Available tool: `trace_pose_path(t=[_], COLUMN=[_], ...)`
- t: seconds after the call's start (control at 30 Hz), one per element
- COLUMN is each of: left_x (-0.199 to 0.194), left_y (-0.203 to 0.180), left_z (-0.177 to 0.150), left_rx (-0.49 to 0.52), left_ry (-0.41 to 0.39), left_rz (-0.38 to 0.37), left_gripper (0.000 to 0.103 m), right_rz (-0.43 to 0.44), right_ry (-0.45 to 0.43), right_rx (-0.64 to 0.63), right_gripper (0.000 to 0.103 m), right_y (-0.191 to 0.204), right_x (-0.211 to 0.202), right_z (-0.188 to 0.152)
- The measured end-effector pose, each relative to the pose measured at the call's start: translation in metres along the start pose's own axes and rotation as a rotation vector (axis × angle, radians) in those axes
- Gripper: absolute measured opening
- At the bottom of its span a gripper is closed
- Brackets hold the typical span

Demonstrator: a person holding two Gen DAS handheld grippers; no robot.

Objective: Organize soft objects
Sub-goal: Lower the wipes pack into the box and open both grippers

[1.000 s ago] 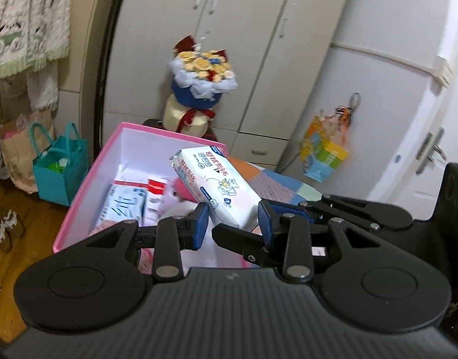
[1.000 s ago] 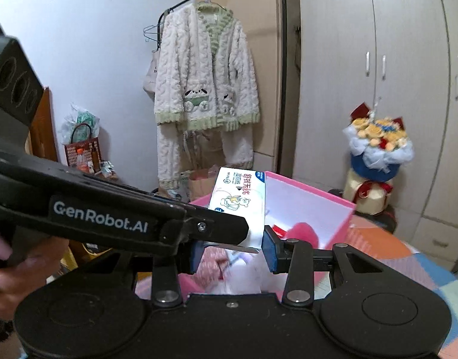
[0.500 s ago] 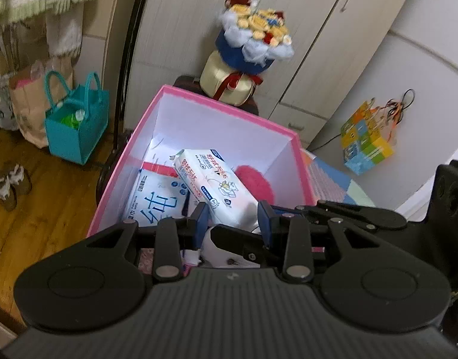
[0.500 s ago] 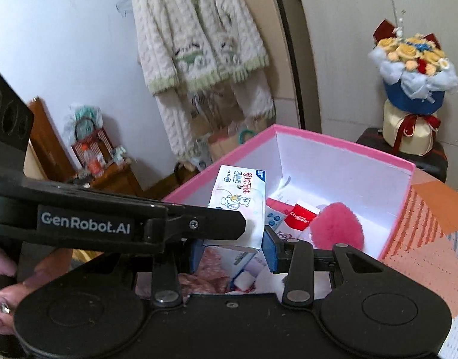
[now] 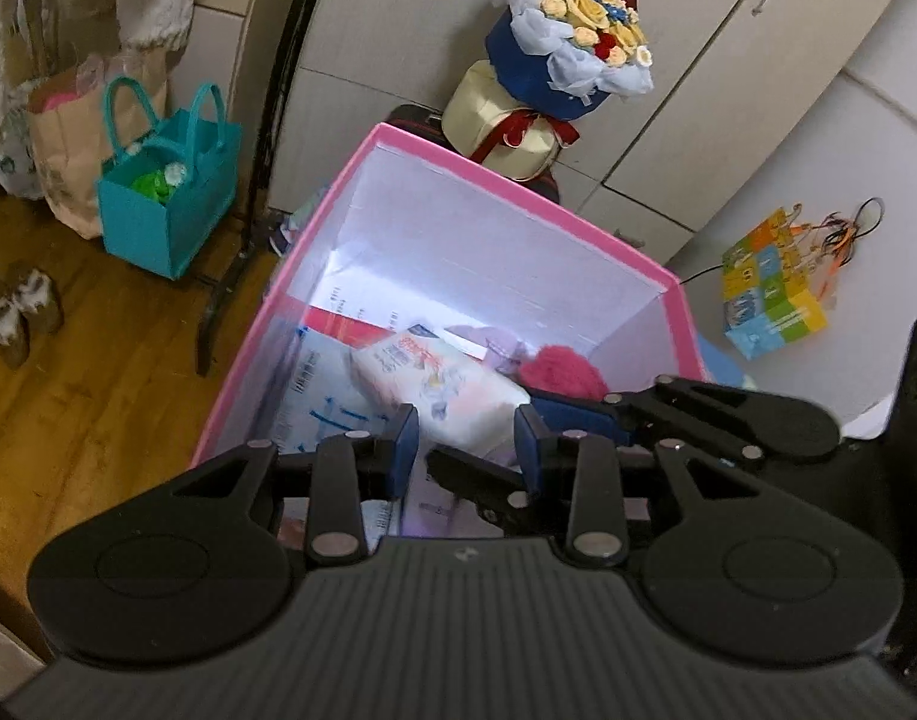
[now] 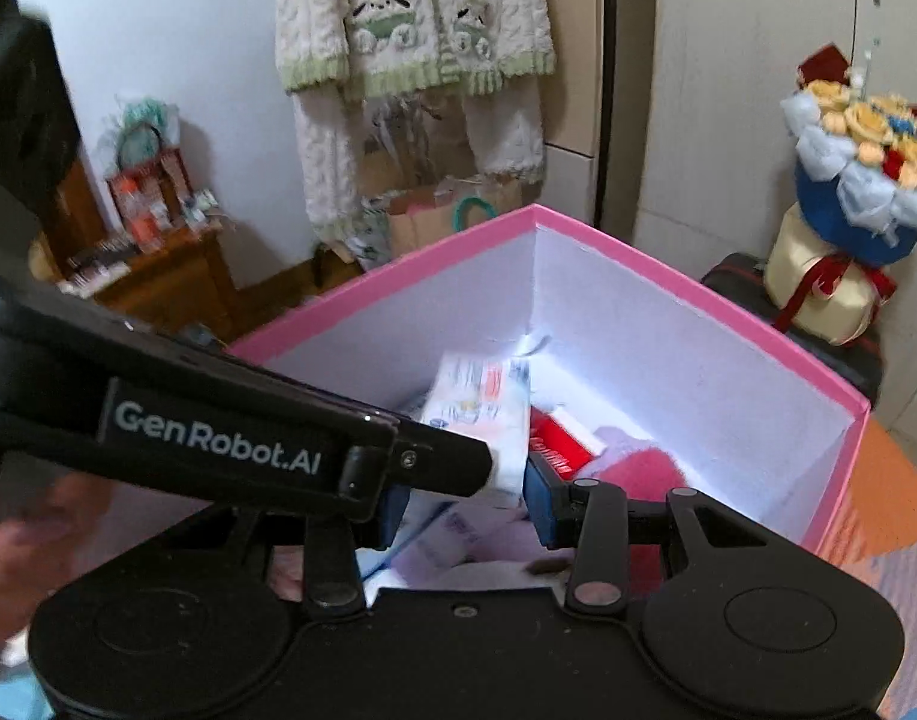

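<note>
A white tissue pack (image 5: 440, 387) is held between both grippers, low inside the pink box (image 5: 518, 186). My left gripper (image 5: 465, 450) is shut on the pack's near end. My right gripper (image 6: 467, 498) is shut on the same pack (image 6: 485, 414); the left gripper's arm crosses in front of it. Under the pack lie a blue-printed white pack (image 5: 320, 396), a red carton (image 6: 557, 444) and a pink fluffy ball (image 5: 563, 366). The box bottom is mostly hidden by the grippers.
A flower bouquet (image 5: 572, 36) stands behind the box. A teal bag (image 5: 164, 204) and a paper bag sit on the wooden floor at left, by a black rack pole. A knitted cardigan (image 6: 410, 18) hangs behind. A colourful cube (image 5: 770, 294) lies at right.
Both grippers have tilted downward and lowered the tissue pack from above the box rim down into the box, close to the things inside.
</note>
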State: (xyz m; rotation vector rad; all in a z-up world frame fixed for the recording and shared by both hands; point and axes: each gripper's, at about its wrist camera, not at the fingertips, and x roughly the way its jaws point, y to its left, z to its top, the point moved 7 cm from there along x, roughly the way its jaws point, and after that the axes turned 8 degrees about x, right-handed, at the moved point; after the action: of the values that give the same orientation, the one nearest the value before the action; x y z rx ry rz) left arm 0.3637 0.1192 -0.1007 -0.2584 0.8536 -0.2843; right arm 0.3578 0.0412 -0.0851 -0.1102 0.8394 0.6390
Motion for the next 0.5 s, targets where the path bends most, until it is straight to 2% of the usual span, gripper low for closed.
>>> trace_pose_path(t=[0.03,0.13,0.2,0.5], left_x=[-0.001,-0.011,-0.02,-0.068], left_y=[0.001,-0.001,-0.005,-0.026], left_z=[-0.001,-0.005,-0.006,-0.013], left_rx=[0.006,0.02,0.05,0.113], left_ry=[-0.006,-0.028,-0.05,-0.134], left_rz=[0.015,0.026,0.026,0.005], left_gripper=[0.033,0.035,0.037,0.041], right_rz=[-0.003,-0.028,-0.05,-0.002], right_ry=[0.008,-0.007,-0.022,-0.125], right_rx=[-0.022,-0.065,-0.069,0.024], right_gripper=[0.047,0.061,0.061,0.061], right_y=[0.002,0.006,0.006,0.004], right_x=[0.001,-0.006,-0.014,-0.07], right_z=[0.0,0.003,0.0,-0.024])
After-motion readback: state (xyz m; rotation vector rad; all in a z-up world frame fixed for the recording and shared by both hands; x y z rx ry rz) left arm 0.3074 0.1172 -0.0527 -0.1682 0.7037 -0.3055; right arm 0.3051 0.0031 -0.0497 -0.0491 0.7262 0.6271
